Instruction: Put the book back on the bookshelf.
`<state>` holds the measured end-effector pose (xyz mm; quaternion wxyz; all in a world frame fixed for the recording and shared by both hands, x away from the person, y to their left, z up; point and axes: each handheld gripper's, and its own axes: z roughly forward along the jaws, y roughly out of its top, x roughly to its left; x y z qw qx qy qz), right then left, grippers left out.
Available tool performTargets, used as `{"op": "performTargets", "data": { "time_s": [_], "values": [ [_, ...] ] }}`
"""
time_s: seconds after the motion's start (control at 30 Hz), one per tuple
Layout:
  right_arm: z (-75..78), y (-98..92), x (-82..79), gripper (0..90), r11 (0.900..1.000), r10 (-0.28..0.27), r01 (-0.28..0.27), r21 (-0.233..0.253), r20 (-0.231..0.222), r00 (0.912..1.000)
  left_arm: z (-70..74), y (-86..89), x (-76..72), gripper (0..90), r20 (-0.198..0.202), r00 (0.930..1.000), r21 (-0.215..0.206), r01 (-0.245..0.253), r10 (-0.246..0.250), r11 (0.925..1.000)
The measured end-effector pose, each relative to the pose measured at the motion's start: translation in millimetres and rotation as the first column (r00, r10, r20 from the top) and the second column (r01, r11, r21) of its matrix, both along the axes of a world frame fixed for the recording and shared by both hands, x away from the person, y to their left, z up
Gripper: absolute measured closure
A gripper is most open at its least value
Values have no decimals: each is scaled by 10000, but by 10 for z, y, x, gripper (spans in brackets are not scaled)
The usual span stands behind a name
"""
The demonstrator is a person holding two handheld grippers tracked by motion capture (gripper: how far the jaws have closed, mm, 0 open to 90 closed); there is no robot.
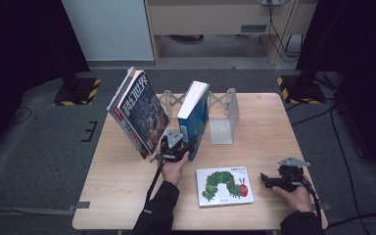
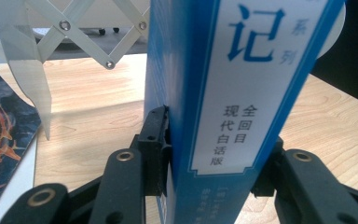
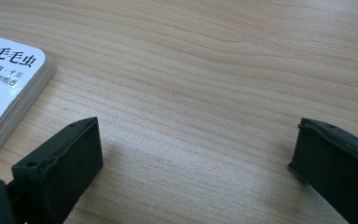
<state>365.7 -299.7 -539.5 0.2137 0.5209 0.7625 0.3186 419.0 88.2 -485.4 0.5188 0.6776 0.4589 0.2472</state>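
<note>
On the wooden tabletop (image 1: 127,186), an expanding white book rack (image 1: 223,117) is seen toward the far edge, with a dark-covered magazine (image 1: 139,115) leaning steeply at its left end. Next in size, the blue book (image 1: 194,117) is stood on its lower edge between magazine and rack plate, tilted slightly, its long axis rising away from the left gripper (image 1: 175,149), which is clamped across the spine's lower end (image 2: 242,116); white label and blue characters are shown there. A caterpillar picture book (image 1: 224,186) lies flat nearer the person, just left of the right gripper (image 1: 274,180), which is held apart above bare wood and is judged the nearer one for it.
</note>
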Motion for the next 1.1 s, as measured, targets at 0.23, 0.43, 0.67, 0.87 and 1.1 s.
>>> {"op": "performTargets", "data": {
  "time_s": [0.23,0.43,0.67,0.87,1.1],
  "values": [
    [-1,1,2,17,10000,-5,5,-6,4,10000,-18,-102,70,558,100,9998,-125,-143,144,9998],
    [0,2,4,17,10000,5,-5,-11,-7,10000,-38,-153,107,536,191,9995,-235,-227,232,9995],
    [-1,2,3,17,10000,2,-2,-10,-1,10000,-1,-47,28,517,237,9994,-193,262,-257,9995],
    [-1,3,3,16,10000,-2,2,-10,-2,10000,52,-6,-29,544,71,9993,-154,368,-367,9992],
    [0,2,4,16,10000,2,-2,-11,-1,10000,87,-127,7,527,-131,9991,-127,390,-392,9992]
  ]
}}
